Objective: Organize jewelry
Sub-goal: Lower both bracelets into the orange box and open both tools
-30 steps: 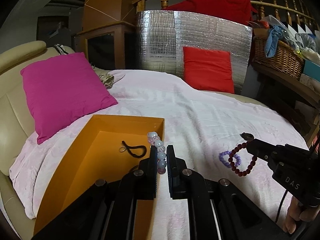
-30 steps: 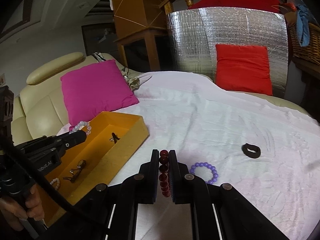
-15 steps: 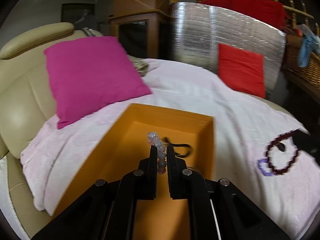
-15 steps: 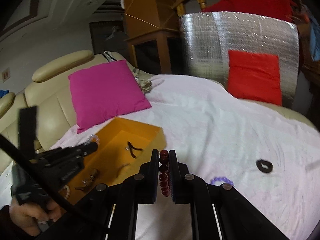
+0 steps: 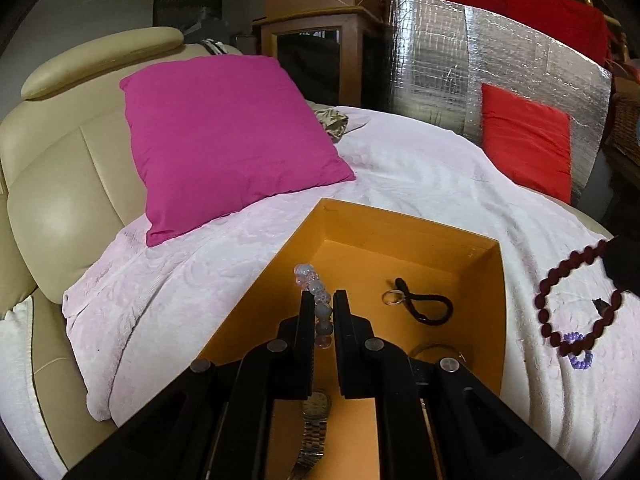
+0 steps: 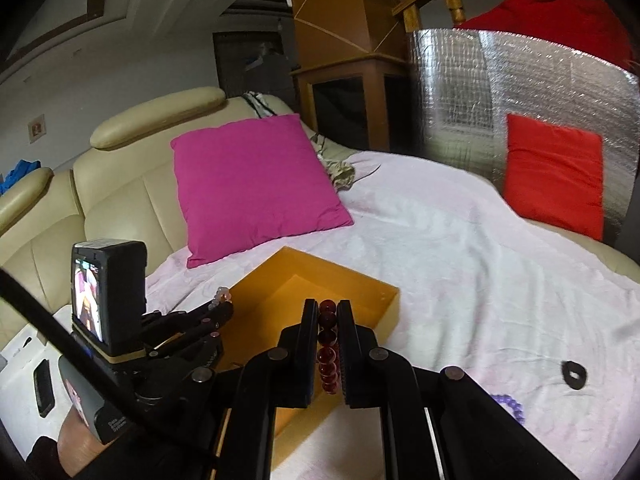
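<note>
left gripper (image 5: 320, 312): pinching pale bead bracelet (image 5: 316, 296) above orange box (image 5: 400, 228)
right gripper (image 6: 328, 320): pinching dark red bracelet (image 6: 327, 344) beside the box's right wall

The only lettering I find is small pale print on the grey handle (image 6: 105, 420) of my left tongs, at seven o'clock. It is too blurred to read.

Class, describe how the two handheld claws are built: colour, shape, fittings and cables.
Both claws, left and right, are matte black with two flat parallel fingers on hinged arms with round silver pins. The left carries a boxy black camera with a lit screen and a black cable.
</note>
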